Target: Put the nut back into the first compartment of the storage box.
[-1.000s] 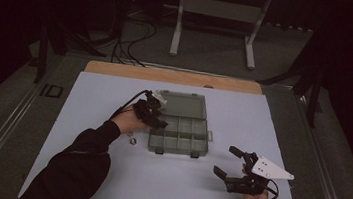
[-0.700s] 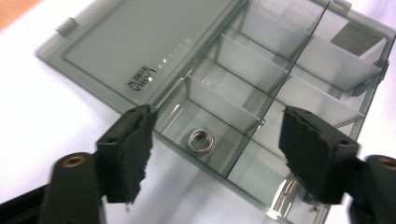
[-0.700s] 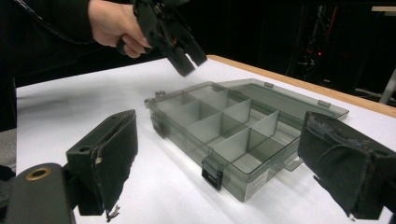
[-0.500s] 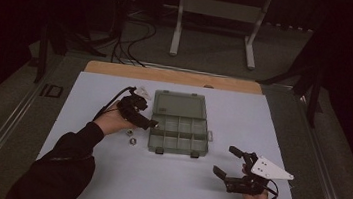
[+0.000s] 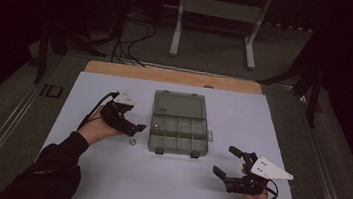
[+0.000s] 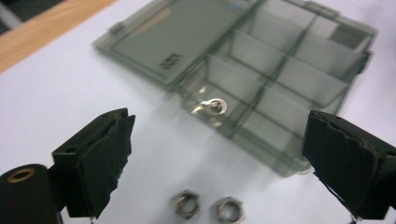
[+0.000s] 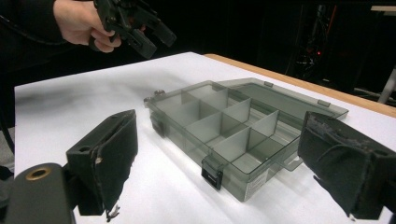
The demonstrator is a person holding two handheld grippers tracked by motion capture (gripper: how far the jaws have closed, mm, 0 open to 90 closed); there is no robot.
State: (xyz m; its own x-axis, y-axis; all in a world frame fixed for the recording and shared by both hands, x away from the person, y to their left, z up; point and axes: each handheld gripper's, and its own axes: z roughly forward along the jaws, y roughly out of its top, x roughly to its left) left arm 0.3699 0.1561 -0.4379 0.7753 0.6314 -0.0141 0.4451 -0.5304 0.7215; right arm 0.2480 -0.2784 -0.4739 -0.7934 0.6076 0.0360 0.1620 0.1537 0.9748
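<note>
I see a white sheet (image 5: 106, 172) over a wooden table (image 5: 167, 75), dark room beyond. My left gripper (image 5: 136, 127), jaws just opening, empty; right gripper (image 5: 228, 161) open beside the compartment box (image 5: 179, 130).

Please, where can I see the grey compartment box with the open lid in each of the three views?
High view: the compartment box lies at the middle of the white table, lid toward the far edge.
Left gripper view: the box is in the upper half, between and beyond the black jaws.
Right gripper view: the box sits at the centre, its latch nearest the camera.
Shared landmark: the wooden table edge behind the lid.
</note>
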